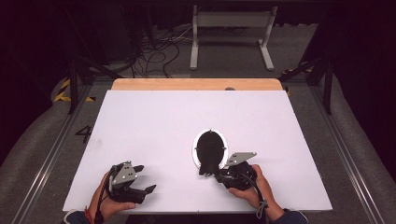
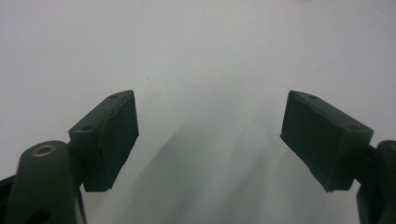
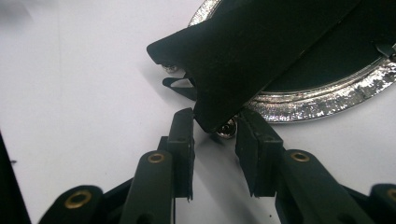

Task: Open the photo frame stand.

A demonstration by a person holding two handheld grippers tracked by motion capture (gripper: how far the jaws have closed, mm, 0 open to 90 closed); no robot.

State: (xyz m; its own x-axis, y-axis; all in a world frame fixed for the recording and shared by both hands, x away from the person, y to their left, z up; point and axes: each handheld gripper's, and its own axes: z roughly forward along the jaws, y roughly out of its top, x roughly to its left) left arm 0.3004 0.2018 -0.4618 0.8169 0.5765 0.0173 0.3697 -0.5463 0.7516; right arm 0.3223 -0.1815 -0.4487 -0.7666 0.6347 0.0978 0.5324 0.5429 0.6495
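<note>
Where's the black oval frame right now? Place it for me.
In the high view the black oval frame lies right of centre on the white table, its near end just ahead of the right claw.

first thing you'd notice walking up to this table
A black oval frame with a shiny silver rim lies alone near the middle of the white table. The right gripper sits at its near end, jaws either side of the black stand flap. The left gripper rests open at the near left edge.
</note>
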